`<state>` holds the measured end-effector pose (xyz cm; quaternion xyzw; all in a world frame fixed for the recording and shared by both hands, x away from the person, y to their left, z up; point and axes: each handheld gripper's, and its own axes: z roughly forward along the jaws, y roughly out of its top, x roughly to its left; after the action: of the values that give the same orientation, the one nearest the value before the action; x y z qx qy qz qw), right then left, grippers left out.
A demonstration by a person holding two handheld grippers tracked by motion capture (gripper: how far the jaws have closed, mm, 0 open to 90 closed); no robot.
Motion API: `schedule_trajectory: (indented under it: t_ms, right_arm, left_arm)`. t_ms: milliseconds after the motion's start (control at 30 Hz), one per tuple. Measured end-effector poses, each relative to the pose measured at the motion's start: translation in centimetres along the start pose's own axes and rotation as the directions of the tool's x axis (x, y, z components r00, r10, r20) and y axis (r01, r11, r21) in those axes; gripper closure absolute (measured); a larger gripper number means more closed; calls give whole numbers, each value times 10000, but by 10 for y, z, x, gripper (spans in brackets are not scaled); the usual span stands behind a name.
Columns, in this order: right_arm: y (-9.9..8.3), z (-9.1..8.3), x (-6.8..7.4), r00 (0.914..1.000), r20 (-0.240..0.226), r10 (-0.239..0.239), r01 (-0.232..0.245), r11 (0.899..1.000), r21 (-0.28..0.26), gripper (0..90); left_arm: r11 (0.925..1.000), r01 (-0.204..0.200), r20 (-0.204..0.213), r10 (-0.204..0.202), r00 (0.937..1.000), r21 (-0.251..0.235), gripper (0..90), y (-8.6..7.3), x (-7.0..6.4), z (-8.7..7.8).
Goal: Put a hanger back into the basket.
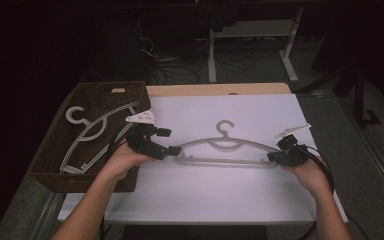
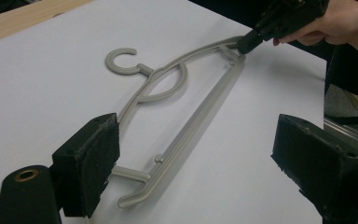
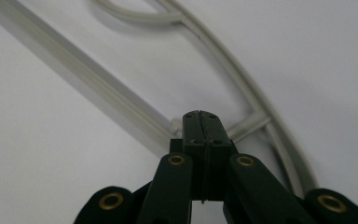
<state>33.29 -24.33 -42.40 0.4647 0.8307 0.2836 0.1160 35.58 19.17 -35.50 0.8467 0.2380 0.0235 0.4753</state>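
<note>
Jaws of the left gripper [image 2: 196, 163] are spread wide apart, with one end of the grey hanger [image 1: 223, 147] lying between them and nothing gripped. On the right gripper [image 3: 200, 122] the jaws are pressed tight together at the hanger's other end; whether any of the hanger is pinched cannot be told. The hanger is laid flat on the white counter [image 1: 220, 195], in the middle of the high view, with its hook turned toward the top of the frame. It looks as if the hanger is about to be picked up by both ends. For the next move, the left jaws would need to be squeezed onto the thin bar, and then both ends would need to be lifted evenly. At the left of the frame a brown basket [image 1: 50, 150] is seen, and another hanger [image 1: 92, 135] is kept inside it.
</note>
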Motion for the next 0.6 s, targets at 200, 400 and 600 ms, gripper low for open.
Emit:
schedule_trajectory:
  t_ms: [200,400,600]
  right_arm:
    - [-8,2,-1,10000,-41,44,-44,10000,1,895]
    - [-9,8,-1,10000,-53,54,-52,9995,324,895]
    - [-11,12,-1,9999,-128,67,-60,9983,579,895]
  left_arm:
    - [10000,-3,4,3,10000,14,145,0,0,0]
    - [10000,67,-198,-67,9998,29,145,2,-1,4]
    - [9989,-204,-293,216,9993,426,146,8,-6,28]
